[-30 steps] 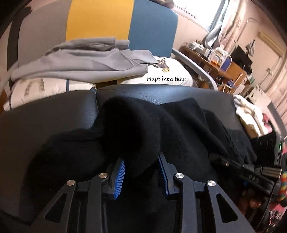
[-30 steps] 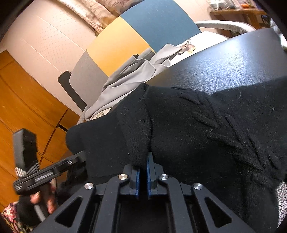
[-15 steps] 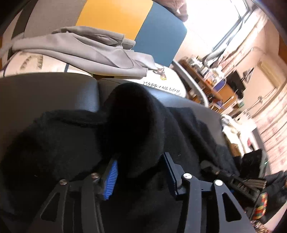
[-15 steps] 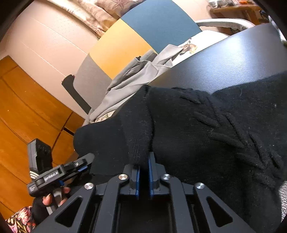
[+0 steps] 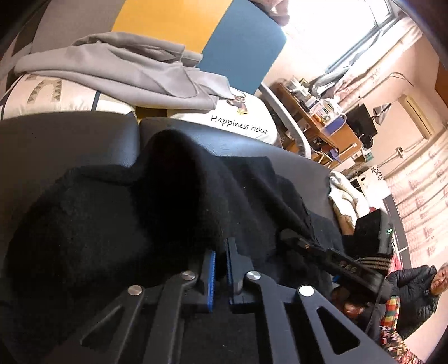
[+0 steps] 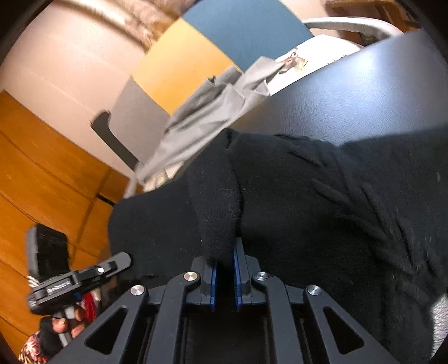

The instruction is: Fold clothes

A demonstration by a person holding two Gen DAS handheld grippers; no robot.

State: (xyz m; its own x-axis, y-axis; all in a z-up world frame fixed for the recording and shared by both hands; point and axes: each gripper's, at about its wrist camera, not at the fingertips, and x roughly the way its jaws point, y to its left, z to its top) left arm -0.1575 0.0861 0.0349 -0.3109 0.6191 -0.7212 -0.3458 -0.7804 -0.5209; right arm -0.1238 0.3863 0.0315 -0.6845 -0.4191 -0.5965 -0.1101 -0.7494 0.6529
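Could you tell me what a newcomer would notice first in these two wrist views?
Most striking is the black knit sweater spread over the dark padded surface, with the left gripper and right gripper each pinching a raised fold of it. Behind lies a grey garment on white pillows, before a headboard with yellow and blue panels.

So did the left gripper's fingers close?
Yes. The left gripper has pinched shut on the black sweater, which lies on the dark cushion.

It was a lived-in home bedroom: a "Happiness ticket" pillow [image 5: 238, 123] lay beside a cluttered wooden desk [image 5: 322, 126], curtained window [image 5: 364, 33] beyond.
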